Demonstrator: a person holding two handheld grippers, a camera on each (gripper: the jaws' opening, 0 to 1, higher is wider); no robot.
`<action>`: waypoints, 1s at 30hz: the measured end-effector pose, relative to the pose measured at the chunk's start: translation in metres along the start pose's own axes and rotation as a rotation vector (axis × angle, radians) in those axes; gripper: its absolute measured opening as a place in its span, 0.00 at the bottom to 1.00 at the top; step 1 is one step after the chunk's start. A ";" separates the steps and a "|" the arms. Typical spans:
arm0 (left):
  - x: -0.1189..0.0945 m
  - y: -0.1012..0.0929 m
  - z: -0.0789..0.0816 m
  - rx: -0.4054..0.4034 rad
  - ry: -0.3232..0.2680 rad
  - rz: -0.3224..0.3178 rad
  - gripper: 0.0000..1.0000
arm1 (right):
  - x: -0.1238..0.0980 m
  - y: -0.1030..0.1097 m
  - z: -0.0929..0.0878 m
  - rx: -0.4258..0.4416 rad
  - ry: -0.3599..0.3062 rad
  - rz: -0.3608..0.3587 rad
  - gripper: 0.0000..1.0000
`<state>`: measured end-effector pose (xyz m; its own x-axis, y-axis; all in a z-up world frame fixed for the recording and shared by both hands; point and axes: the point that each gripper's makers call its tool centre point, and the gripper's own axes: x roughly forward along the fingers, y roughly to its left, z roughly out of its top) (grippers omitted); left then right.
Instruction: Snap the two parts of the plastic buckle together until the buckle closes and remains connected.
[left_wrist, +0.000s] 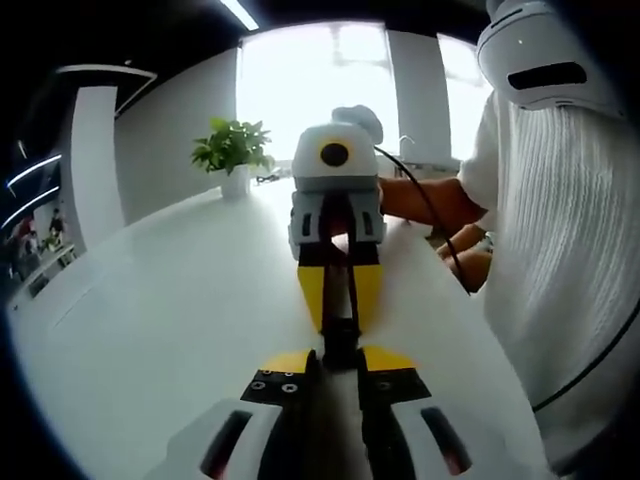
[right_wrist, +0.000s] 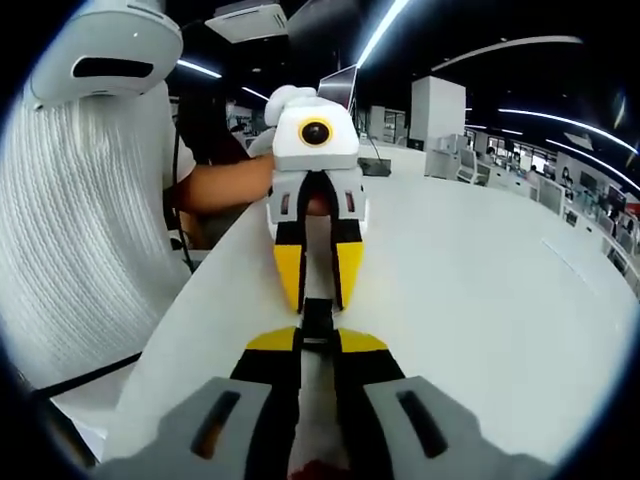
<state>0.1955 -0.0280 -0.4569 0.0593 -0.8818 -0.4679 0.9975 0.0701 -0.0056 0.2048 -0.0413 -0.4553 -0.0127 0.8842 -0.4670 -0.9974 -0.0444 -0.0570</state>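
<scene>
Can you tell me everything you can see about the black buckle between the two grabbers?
The buckle is a small, dark, plastic-looking thing held above the white table. It looks thin and narrow, seen nearly end-on. The left gripper pinches one end and the right gripper pinches the other, yellow-tipped jaws facing each other. In the right gripper view it is a short black block. Whether its halves have clicked together cannot be told.
</scene>
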 end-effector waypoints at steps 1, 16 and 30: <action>0.000 0.000 0.000 -0.002 -0.001 0.000 0.18 | 0.000 0.000 0.000 0.000 0.000 0.000 0.11; -0.006 0.008 0.005 -0.003 -0.010 0.048 0.22 | 0.000 -0.002 0.001 0.001 0.020 -0.008 0.12; -0.011 0.030 0.004 -0.042 -0.014 0.136 0.22 | 0.000 -0.033 -0.006 -0.001 0.061 0.000 0.12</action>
<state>0.2245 -0.0178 -0.4481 0.1947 -0.8693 -0.4542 0.9778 0.2086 0.0200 0.2378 -0.0422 -0.4586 -0.0080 0.8541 -0.5200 -0.9973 -0.0446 -0.0578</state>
